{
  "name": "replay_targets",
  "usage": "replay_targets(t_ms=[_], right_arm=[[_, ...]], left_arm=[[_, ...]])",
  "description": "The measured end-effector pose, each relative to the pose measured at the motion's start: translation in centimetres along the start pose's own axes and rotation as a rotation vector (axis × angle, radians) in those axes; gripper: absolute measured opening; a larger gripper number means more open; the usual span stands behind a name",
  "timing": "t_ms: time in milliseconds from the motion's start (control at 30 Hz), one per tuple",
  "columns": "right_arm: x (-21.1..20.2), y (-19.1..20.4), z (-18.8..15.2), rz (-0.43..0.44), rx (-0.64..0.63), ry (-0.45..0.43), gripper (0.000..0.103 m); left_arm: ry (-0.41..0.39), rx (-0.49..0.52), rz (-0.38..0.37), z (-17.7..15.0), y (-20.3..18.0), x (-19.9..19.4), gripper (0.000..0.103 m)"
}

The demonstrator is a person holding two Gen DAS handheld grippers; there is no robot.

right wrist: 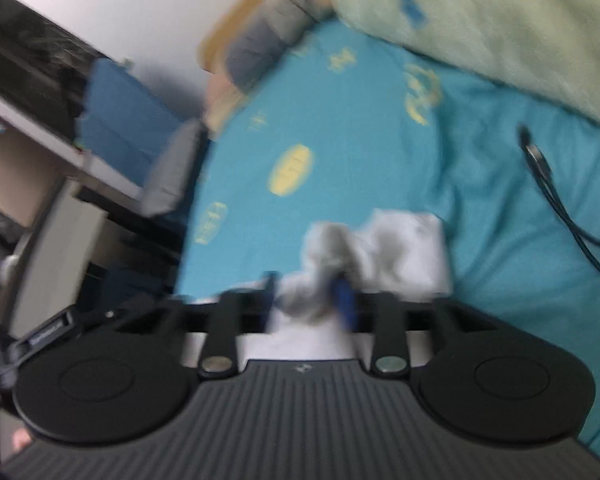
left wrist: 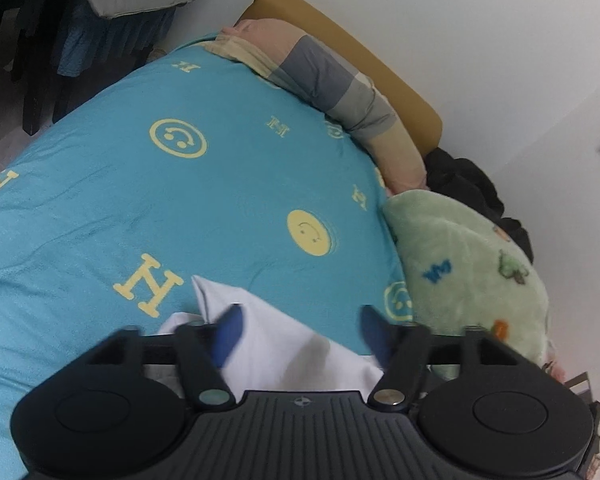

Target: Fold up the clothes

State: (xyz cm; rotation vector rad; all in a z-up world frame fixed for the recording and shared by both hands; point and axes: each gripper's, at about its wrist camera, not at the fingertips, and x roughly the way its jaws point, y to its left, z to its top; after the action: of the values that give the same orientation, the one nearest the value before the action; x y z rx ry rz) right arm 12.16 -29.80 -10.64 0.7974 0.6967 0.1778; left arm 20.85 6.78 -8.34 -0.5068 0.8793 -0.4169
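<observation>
Lying bunched on the teal smiley-print bedsheet (left wrist: pixel 180 200), one white cotton garment (right wrist: pixel 404 252) awaits folding. Right gripper (right wrist: pixel 310 300) pinches a gathered edge; left gripper (left wrist: pixel 300 328) hovers spread above the cloth. Next, judged: left grasps a corner. Also present: one green fleece blanket (left wrist: pixel 460 252), one black cable (right wrist: pixel 548 184).

Garment (left wrist: pixel 272 344) lies on bed (left wrist: pixel 180 208), blanket (left wrist: pixel 460 256) right.

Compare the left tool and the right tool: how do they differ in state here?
The left tool stands open above the white garment, gripping nothing; the right tool looks shut on a bunched fold of it. The left view is sharp, the right blurred. Both have blue fingertips over the teal bedsheet.
</observation>
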Motion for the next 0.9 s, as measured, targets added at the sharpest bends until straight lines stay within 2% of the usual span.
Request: replay_targets(t_ms=[33,100,200,267,333,400,433,467,500,533,567,733,800,900], right_arm=[[-0.6,0.7,-0.2,0.013,-0.033,-0.024,0.085],[-1.7,1.9,-0.7,0.016,-0.098,-0.067,0.083],[-1.5,2.3,-1.0,-0.11,-0.19,-0.098,0.084],[-0.3,2.0,-0.8,-0.15,-0.22,-0.075,0.083],[1.1,1.7,-0.9,-0.172,-0.249,-0.044,0.077],[2.5,1.7,-1.4,-0.205,-0.304,-0.027,0.068],[3.0,1.8,-1.6,-0.221,-0.334,-0.021,0.057],[3.1,2.0,-1.8,-0.23,-0.364,-0.021,0.043],[3.1,2.3,-2.0,-0.232,-0.391,-0.024,0.036],[2.9,2.7,-2.1,-0.231,-0.416,-0.033,0.025],[2.4,3.0,-2.1,-0.228,-0.429,-0.054,0.022],[-0.1,4.5,-1.1,-0.206,-0.415,-0.192,0.02],[0.0,4.9,-0.5,-0.212,-0.411,-0.227,0.02],[2.1,3.7,-0.3,-0.278,-0.388,-0.168,0.021]], left_arm=[[-0.011,0.02,0.001,-0.1,-0.4,-0.4,0.078],[-0.03,0.063,0.018,-0.3,-1.1,-1.1,0.08],[-0.02,0.146,0.138,-1.1,-1.7,-0.2,0.08],[0.008,0.169,0.19,-1.5,-1.6,1.2,0.08],[0.041,0.185,0.232,-1.9,-1.3,2.8,0.079],[0.06,0.21,0.254,-2.4,-1.1,4.0,0.071],[0.066,0.225,0.26,-2.6,-0.9,4.5,0.068],[0.072,0.24,0.266,-2.8,-0.8,5.0,0.055],[0.067,0.248,0.265,-2.9,-0.7,5.2,0.035],[0.039,0.24,0.252,-2.7,-1.0,4.6,0.023],[0.011,0.233,0.239,-2.5,-1.3,4.1,0.012],[-0.147,0.246,0.174,-1.5,-3.4,1.5,0.009],[-0.133,0.262,0.196,-1.7,-3.3,2.5,0.009],[-0.105,0.281,0.231,-2.0,-3.1,4.2,0.011]])
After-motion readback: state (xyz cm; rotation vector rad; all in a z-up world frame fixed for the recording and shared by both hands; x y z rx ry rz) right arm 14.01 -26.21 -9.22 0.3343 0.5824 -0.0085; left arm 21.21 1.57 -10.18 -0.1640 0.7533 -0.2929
